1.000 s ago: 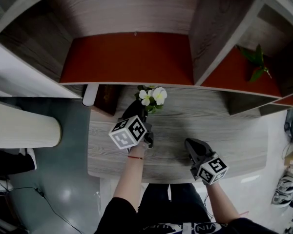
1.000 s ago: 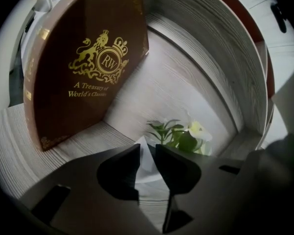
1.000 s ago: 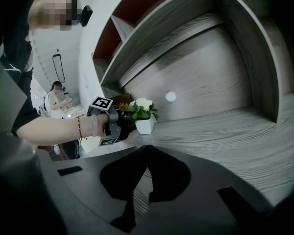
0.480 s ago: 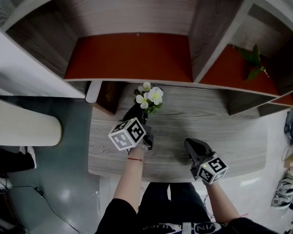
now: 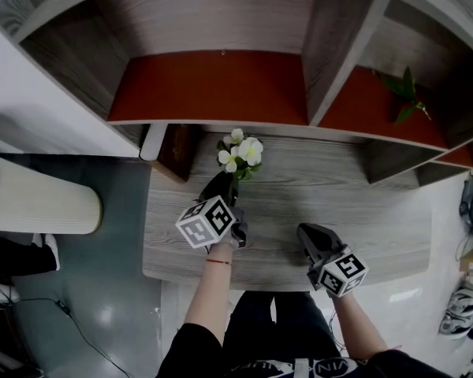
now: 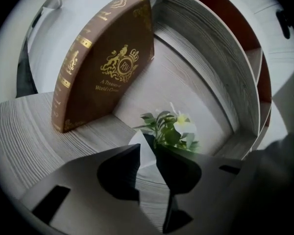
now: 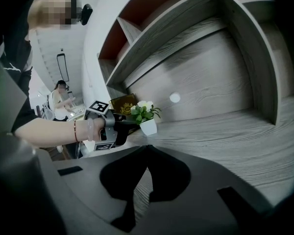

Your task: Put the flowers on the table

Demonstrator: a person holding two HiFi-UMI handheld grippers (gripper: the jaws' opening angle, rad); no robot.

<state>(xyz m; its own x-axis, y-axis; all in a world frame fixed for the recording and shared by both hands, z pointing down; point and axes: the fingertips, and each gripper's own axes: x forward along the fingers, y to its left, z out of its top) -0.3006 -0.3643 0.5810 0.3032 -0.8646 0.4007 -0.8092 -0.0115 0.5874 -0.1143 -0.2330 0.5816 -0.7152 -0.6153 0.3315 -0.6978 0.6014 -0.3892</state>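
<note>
A small white pot (image 7: 148, 127) of white flowers (image 5: 240, 151) with green leaves stands upright on the grey wood table (image 5: 378, 211), close under the shelf's front edge. My left gripper (image 5: 225, 181) points at it from the near side; its jaws stand a little apart and the pot (image 6: 143, 153) shows in the gap, just past the tips. From the right gripper view, the left gripper (image 7: 133, 124) sits close beside the pot's left side. My right gripper (image 5: 304, 230) rests shut and empty over the table's front right.
A brown book (image 6: 108, 62) with gold print stands upright left of the flowers, against the shelf unit. The shelf (image 5: 213, 93) has red floors; its right compartment holds a green plant (image 5: 406, 93). A cream cylinder (image 5: 39, 203) stands left of the table. A person (image 7: 63, 97) sits far off.
My left gripper has drawn back toward me, widening its distance from the flowers. The pot stays near the shelf edge. The right gripper has not moved.
</note>
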